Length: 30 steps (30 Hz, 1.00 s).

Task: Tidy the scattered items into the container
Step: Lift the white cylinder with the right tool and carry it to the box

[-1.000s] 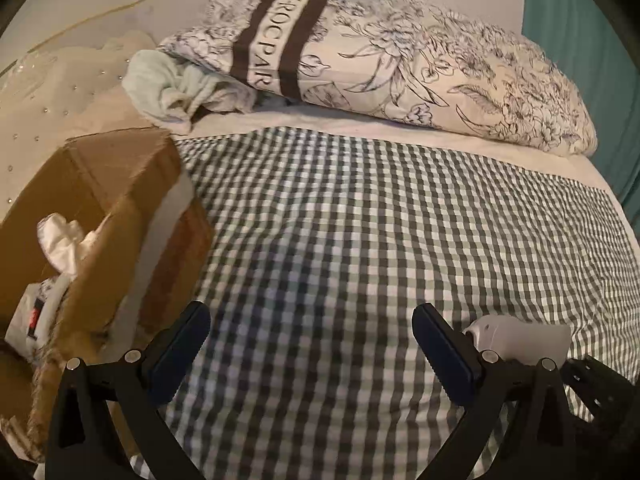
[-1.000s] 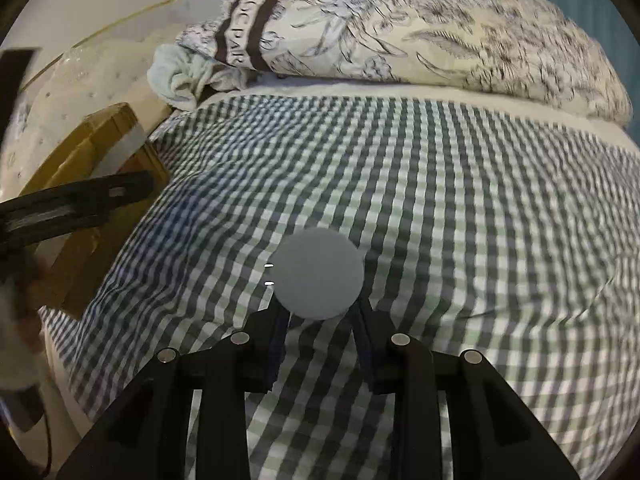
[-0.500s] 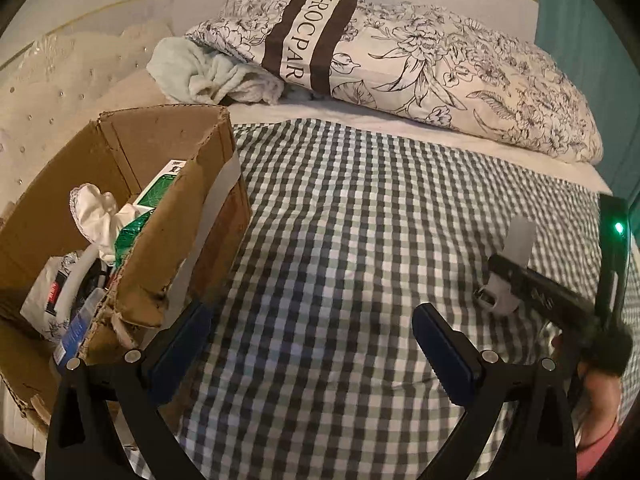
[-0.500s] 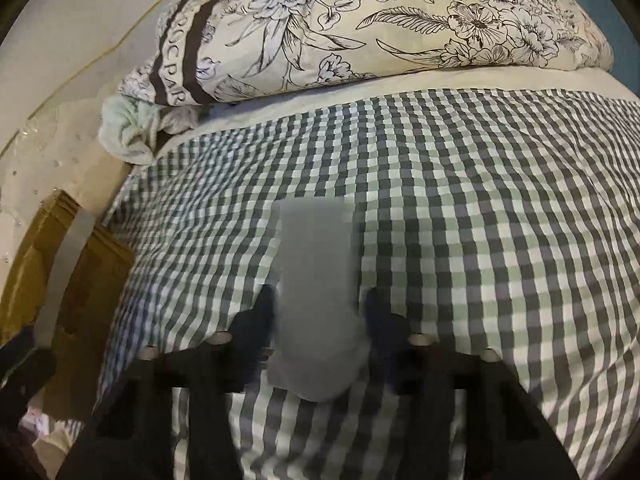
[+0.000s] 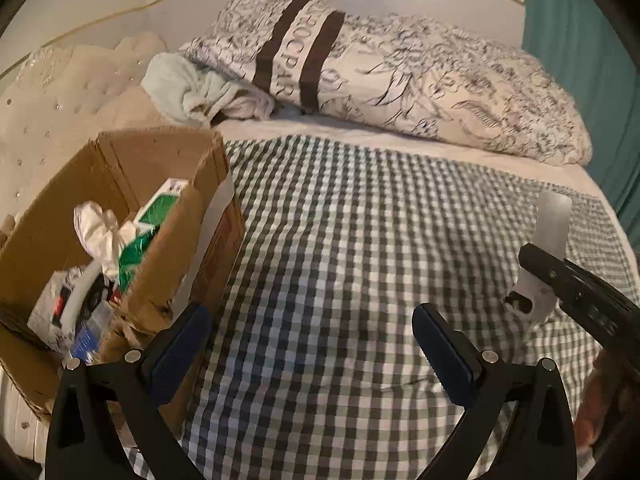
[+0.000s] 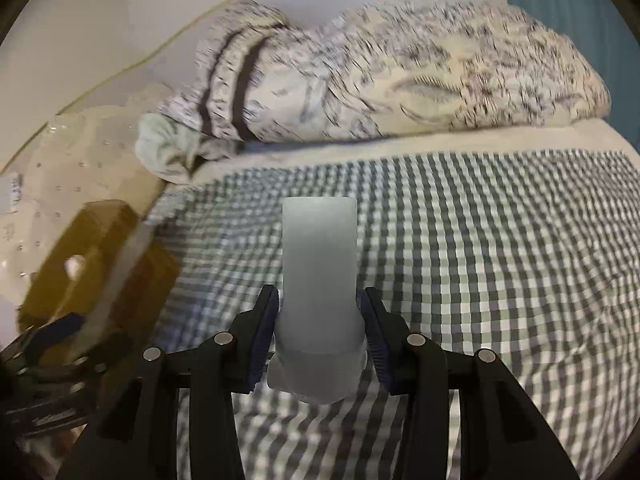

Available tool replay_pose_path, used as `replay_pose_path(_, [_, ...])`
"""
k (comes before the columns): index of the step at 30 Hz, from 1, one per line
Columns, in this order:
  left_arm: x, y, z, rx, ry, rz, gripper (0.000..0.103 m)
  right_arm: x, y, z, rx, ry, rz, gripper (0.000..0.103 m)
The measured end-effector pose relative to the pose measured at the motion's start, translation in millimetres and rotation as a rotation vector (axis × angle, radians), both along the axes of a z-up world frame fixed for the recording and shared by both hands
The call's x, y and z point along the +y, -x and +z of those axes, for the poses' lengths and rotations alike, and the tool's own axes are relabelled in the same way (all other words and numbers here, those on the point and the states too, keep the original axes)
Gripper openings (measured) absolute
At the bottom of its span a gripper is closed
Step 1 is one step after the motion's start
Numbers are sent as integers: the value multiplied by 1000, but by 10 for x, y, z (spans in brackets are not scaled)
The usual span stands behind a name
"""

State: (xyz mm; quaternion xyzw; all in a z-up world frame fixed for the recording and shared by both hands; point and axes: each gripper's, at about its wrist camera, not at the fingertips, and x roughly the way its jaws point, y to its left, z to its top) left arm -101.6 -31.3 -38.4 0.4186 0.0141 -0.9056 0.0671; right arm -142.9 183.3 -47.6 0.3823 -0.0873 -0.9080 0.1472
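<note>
Your R hand-held gripper grips a white bottle above the bed; cardboard box sits off to the L.

The bottle stands upright btwn the R pads, cap end down, clear of the green-checked blanket w/ its body rising above the fingertips; pads press its lower part on both sides, so that gripper is clamped on it at a narrow gap. In the L wrist view you see the same bottle at far R, well apart from the box. Your L hand-held gripper is wide & holds nothing, hovering over the blanket just beside the box's near corner. Box is at the bed's L edge, top open, w/ a green-and-white packet, crumpled white plastic & other bits inside. Beyond: floral pillow, pale green cloth by its L end.
</note>
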Motion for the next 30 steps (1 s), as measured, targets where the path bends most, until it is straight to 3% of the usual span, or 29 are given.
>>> replay_pose_path(4, [-89,-104,357,78,-2,4,103,-117,-266,386,58,7,52,43])
replay_pose_path(12, [-528,-378,800,136,3,59,103,-765,-633,955,153,23,207,43])
replay_pose_path(22, [-1554,-489,998,142,55,213,103,-2006,-541,1198,174,10,382,43])
replay_pose_path(30, [-2302,-402,791,121,55,338,103,-2758,-305,972,118,-22,456,43])
